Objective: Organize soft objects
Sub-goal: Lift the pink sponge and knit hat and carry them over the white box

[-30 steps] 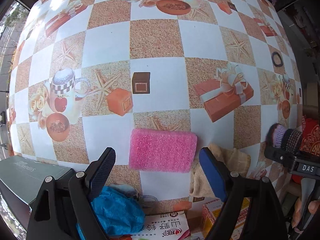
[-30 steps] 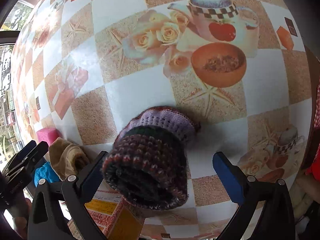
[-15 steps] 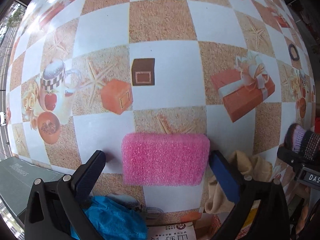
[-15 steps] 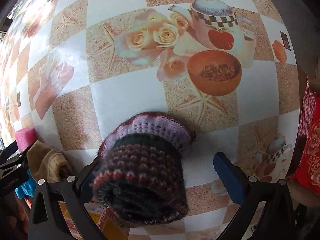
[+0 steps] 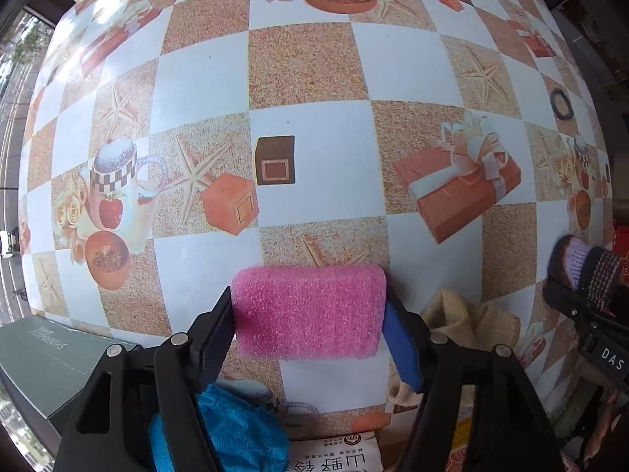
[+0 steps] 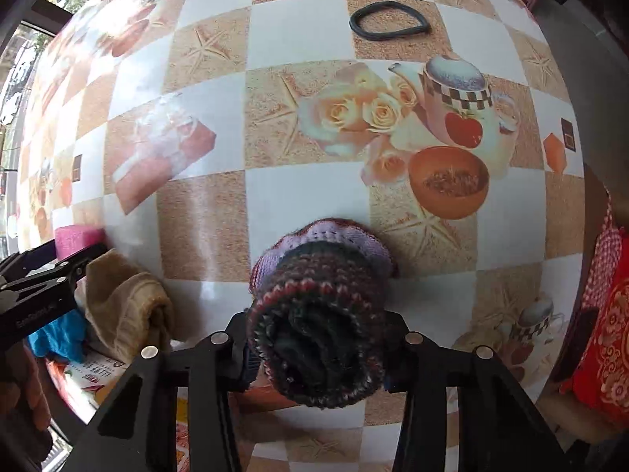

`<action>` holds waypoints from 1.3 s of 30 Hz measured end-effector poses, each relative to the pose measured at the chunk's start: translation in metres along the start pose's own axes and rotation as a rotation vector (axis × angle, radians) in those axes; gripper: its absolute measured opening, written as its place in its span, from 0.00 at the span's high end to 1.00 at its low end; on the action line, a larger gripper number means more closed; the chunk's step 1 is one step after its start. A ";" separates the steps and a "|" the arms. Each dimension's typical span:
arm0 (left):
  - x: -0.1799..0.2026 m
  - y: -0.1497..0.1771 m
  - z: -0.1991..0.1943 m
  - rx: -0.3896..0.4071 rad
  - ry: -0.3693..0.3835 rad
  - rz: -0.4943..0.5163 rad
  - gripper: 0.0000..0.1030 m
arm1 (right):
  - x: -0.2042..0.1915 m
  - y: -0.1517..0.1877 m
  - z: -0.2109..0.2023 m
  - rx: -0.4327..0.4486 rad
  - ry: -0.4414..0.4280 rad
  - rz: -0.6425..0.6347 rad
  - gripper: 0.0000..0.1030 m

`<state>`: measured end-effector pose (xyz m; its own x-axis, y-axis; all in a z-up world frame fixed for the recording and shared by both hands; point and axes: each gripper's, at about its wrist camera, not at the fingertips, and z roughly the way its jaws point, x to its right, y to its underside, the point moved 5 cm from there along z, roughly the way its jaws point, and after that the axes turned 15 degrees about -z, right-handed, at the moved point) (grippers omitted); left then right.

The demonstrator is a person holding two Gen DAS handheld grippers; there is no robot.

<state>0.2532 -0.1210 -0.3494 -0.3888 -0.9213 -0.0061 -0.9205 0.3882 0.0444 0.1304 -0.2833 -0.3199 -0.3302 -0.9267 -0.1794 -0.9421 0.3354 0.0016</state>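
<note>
Starting at the far left of the left wrist view, a grey-green box (image 5: 51, 358) sits at the table's near corner, its top level with the checkered tablecloth (image 5: 314, 70). Just right of it a crumpled blue cloth (image 5: 232, 436) lies under the gripper frame, on a printed packet (image 5: 334, 456) at the near edge. The left gripper (image 5: 308, 314) points down at the table; its jaws have just been closing, and both pads now press the short ends of the pink sponge (image 5: 308, 310), which rests flat on the cloth near that edge. Beyond the sponge the cloth runs bare toward the far side, leaving wide room to move. Immediately right of the sponge lies a bunched beige cloth (image 5: 471, 318), close to the gripper's right finger.

Further right, the right gripper (image 6: 318, 338) also points down; its jaws have just been closing and now pinch a rolled knitted hat (image 6: 318, 314), dark with red flecks and a lilac band, held over the table. In the right wrist view the space ahead of it is open as far as a black rubber ring (image 6: 389, 21) lying near the far edge. At the right border a red patterned fabric (image 6: 605, 346) hangs beside the table's side edge.
</note>
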 end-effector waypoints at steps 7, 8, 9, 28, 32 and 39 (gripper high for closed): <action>-0.007 -0.003 -0.043 0.112 0.030 0.014 0.29 | -0.013 0.001 -0.045 0.100 -0.056 -0.011 0.56; -0.007 -0.002 -0.049 0.125 0.034 0.018 0.29 | -0.016 0.002 -0.053 0.112 -0.059 -0.016 0.56; -0.008 -0.001 -0.056 0.137 0.038 0.023 0.29 | -0.019 0.002 -0.061 0.125 -0.065 -0.019 0.56; -0.036 0.114 -0.165 0.277 0.090 0.067 0.29 | -0.088 0.042 -0.149 0.260 -0.151 -0.254 0.56; -0.042 0.143 -0.171 0.277 0.089 0.074 0.29 | -0.101 0.064 -0.154 0.246 -0.171 -0.302 0.56; -0.061 0.180 -0.175 0.276 0.080 0.039 0.29 | -0.123 0.108 -0.154 0.194 -0.187 -0.414 0.56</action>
<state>0.1176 0.0014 -0.1659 -0.4299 -0.9002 0.0698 -0.8850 0.4048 -0.2301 0.0602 -0.1592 -0.1462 0.1022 -0.9485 -0.2998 -0.9579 -0.0126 -0.2867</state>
